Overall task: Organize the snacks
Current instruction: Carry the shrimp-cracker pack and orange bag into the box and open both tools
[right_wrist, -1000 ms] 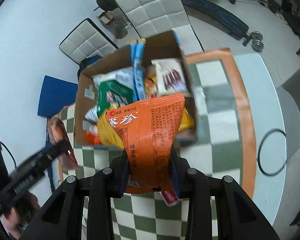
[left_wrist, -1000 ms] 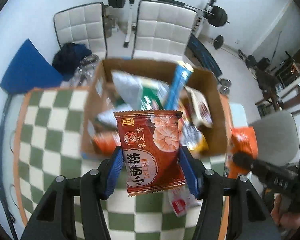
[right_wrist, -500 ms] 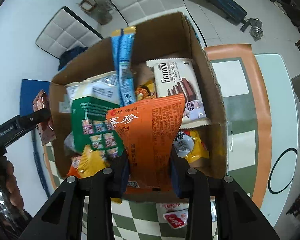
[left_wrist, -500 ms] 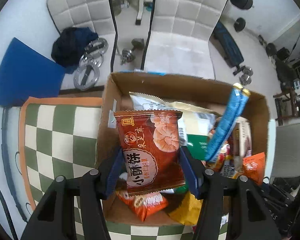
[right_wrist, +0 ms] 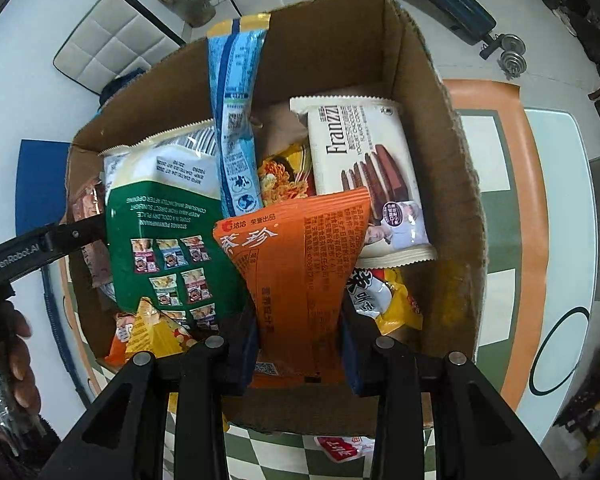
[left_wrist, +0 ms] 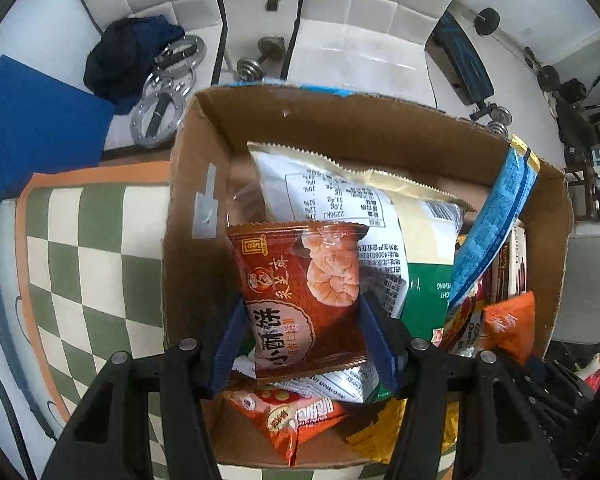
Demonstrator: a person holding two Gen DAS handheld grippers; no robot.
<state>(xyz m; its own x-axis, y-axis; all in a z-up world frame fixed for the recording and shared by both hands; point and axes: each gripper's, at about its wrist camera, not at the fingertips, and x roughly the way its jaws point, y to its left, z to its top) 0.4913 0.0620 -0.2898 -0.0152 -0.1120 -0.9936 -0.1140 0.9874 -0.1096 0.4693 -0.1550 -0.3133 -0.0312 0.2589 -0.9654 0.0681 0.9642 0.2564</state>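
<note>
A cardboard box [left_wrist: 188, 248] [right_wrist: 456, 184] full of snack packets stands on the checkered table. My left gripper [left_wrist: 302, 334] is shut on a dark red pastry packet [left_wrist: 300, 296] and holds it over the box's left side. My right gripper [right_wrist: 300, 344] is shut on an orange snack packet [right_wrist: 300, 264] and holds it over the box's near middle. In the box are a green and white bag [right_wrist: 160, 220], a tall blue packet [right_wrist: 236, 120], a white Franzzi wafer pack [right_wrist: 364, 172] and yellow packets [right_wrist: 384, 300]. The left gripper's arm [right_wrist: 36, 248] shows at the box's left.
A green-and-white checkered cloth with an orange border [left_wrist: 80, 264] covers the table. A small red packet [right_wrist: 340, 450] lies on the cloth in front of the box. White padded chairs [left_wrist: 364, 24], weights and a blue mat [left_wrist: 32, 128] are on the floor beyond.
Both grippers have moved forward and down from in front of the box to over its inside, each still holding its packet.
</note>
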